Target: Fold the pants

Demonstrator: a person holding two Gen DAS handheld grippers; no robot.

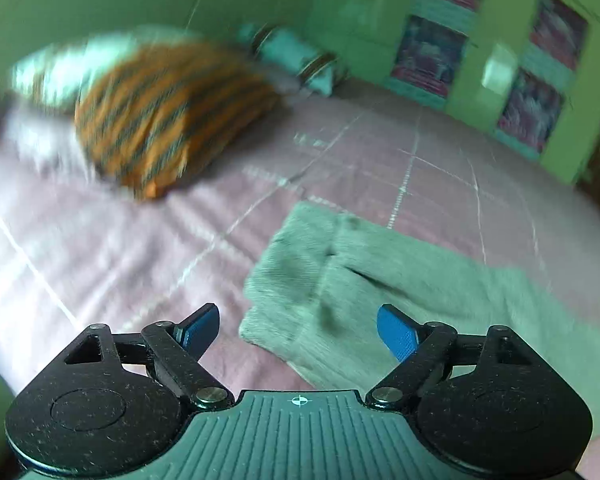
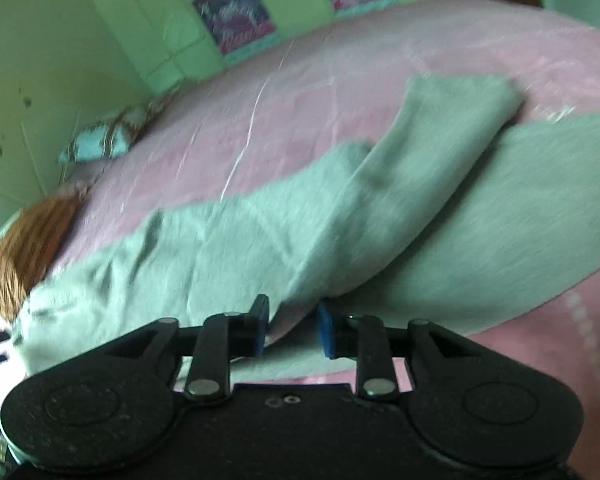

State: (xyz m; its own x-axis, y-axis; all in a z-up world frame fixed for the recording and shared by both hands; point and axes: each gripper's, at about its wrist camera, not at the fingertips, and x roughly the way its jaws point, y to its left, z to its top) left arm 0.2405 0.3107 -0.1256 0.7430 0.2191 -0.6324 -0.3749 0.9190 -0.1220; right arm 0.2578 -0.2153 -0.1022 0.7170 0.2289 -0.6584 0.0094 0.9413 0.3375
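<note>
Grey-green pants (image 2: 300,232) lie on a pink bedsheet (image 2: 300,92). In the right wrist view one leg is lifted and draped across the other leg (image 2: 520,220). My right gripper (image 2: 292,326) has its blue pads close together with a fold of the pants fabric between them. In the left wrist view the waist end of the pants (image 1: 340,280) lies just ahead of my left gripper (image 1: 298,330), which is open wide and empty, hovering above the cloth's near edge. Both views are motion-blurred.
An orange striped pillow (image 1: 168,116) lies at the bed's far left, with a teal patterned bolster (image 1: 292,60) behind it near the green wall. A green cupboard (image 1: 480,52) with patterned panels stands beyond the bed. Bare pink sheet (image 1: 120,248) spreads left of the pants.
</note>
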